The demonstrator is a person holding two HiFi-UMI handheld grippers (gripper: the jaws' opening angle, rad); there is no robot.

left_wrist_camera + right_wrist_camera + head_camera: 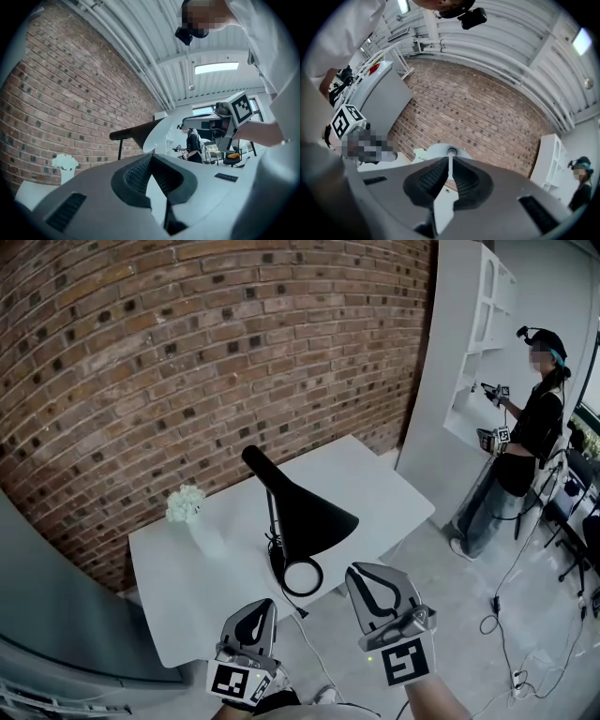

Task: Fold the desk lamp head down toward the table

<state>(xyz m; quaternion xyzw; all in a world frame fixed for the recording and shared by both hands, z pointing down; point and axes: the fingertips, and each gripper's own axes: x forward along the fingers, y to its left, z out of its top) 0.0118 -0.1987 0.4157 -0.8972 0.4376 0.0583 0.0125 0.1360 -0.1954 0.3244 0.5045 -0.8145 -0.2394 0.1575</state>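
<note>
A black desk lamp stands on the white table (178,615). Its cone head (309,512) tilts down to the right above the ring base (302,576). Both grippers hover off the table's near edge, apart from the lamp. My left gripper (257,613) is shut and empty; in the left gripper view (151,155) the lamp head (138,133) lies beyond its tips. My right gripper (367,572) is shut and empty too, just right of the base. In the right gripper view (450,158) the lamp head's pale open face (439,151) shows straight ahead.
A white vase of flowers (186,504) stands at the table's far left near the brick wall (187,352). Another person (525,437) with grippers stands at the right by a white shelf (483,324). Cables (506,615) lie on the floor.
</note>
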